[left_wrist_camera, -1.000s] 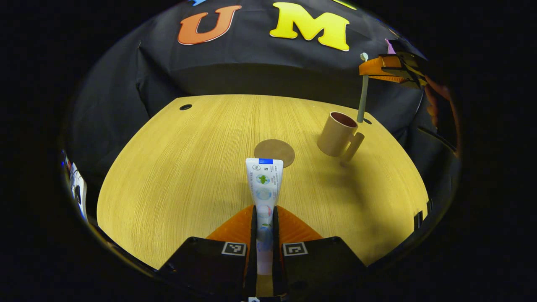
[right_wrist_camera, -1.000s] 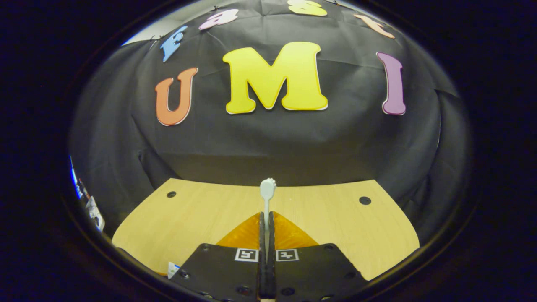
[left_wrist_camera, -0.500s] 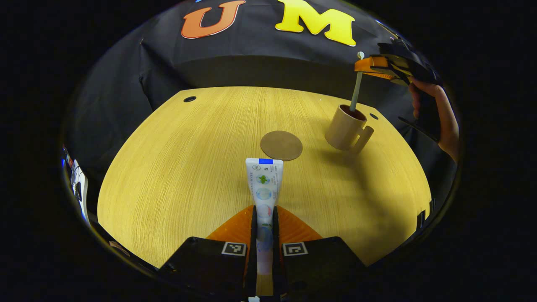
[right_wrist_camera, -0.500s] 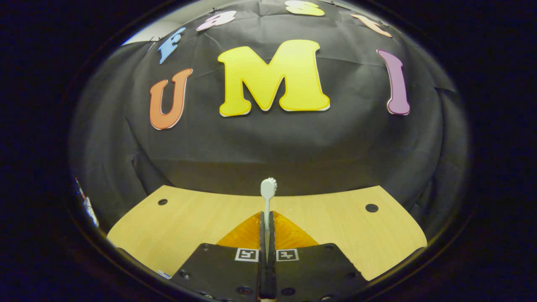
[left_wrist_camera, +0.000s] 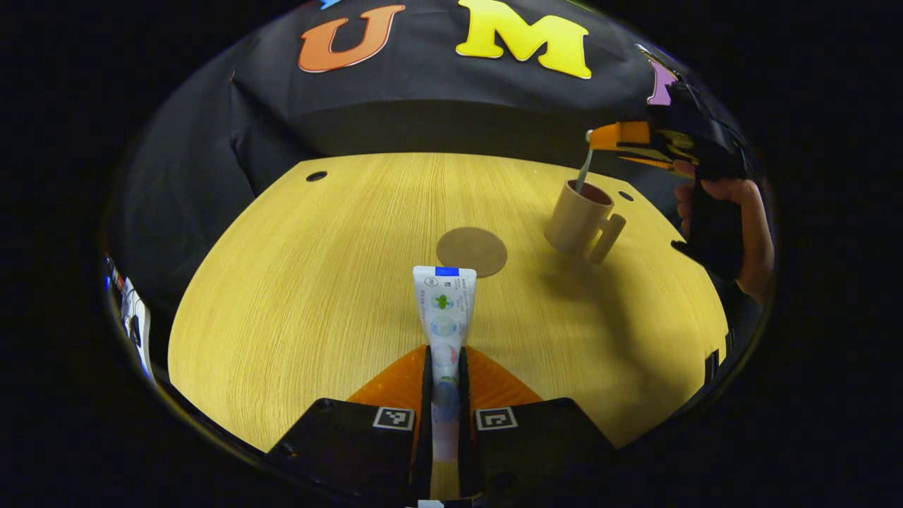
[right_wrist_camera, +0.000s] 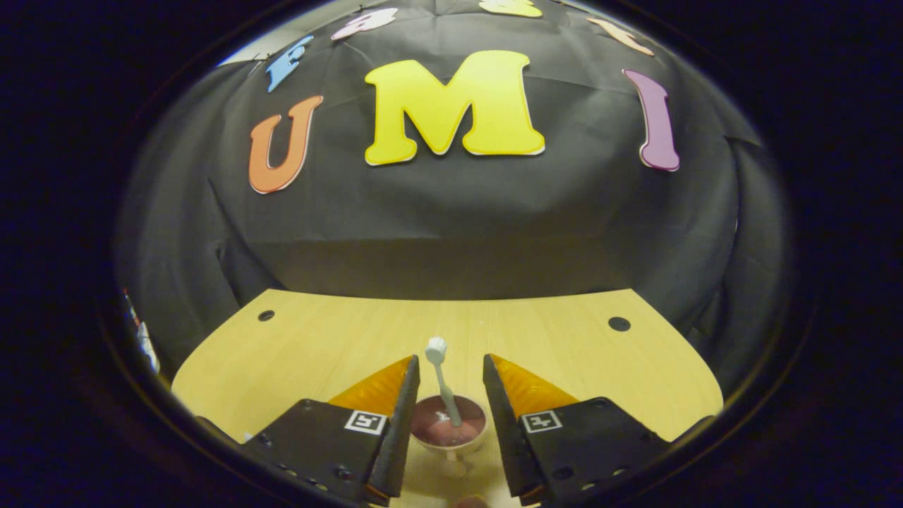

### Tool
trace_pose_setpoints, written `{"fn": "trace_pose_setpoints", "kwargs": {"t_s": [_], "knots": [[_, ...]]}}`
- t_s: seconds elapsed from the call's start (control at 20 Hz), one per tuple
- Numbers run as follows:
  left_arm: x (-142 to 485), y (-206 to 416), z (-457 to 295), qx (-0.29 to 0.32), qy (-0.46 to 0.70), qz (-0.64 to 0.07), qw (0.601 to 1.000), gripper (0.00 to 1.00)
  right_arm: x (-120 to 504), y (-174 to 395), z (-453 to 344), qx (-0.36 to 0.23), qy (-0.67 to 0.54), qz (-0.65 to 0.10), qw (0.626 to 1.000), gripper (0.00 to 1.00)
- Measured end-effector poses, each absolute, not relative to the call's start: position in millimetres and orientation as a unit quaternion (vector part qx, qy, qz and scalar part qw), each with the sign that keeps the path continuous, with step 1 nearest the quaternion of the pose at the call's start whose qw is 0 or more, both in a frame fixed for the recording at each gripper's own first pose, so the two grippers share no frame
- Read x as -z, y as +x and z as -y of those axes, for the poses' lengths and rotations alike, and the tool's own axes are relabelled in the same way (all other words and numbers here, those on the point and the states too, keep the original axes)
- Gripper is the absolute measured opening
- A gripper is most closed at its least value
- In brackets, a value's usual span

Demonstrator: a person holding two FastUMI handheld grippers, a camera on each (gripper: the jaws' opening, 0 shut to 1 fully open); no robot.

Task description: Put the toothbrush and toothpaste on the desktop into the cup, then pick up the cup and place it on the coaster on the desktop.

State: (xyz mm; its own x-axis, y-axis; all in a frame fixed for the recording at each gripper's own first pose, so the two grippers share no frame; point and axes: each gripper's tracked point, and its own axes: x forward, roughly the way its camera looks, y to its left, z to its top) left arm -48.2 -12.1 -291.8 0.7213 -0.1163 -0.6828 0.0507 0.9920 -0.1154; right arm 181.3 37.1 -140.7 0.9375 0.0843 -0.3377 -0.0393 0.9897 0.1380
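You see a wooden table (left_wrist_camera: 296,282) carrying a round coaster (left_wrist_camera: 471,251) near its centre and a handled cup (left_wrist_camera: 578,220) standing toward the far right corner, apart from the coaster.

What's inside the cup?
A toothbrush stands inside the cup, leaning, its head poking above the rim between the right gripper's open fingers. Its lower end, down in the cup, is too dim to make out.

Beige cup (left_wrist_camera: 577,219); brown coaster (left_wrist_camera: 471,251)
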Motion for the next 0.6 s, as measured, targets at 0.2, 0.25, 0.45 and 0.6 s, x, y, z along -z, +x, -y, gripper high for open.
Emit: {"fn": "trace_pose_setpoints", "kwargs": {"t_s": [0.2,0.25,0.45,0.6], "knots": [[262,-26,21,0.048,-0.046,-0.317,0.946,0.18,128,171,-33,-0.033,0.055,-0.161,0.985,0.61],[252,-18,24,0.046,-0.048,-0.301,0.951,0.18,124,168,-30,-0.034,0.053,-0.158,0.985,0.61],[223,12,46,0.041,-0.064,-0.253,0.965,0.18,111,149,-13,-0.038,0.045,-0.146,0.988,0.82],[206,39,75,0.055,-0.069,-0.214,0.973,0.17,108,135,14,-0.025,0.039,-0.146,0.988,0.90]]}}
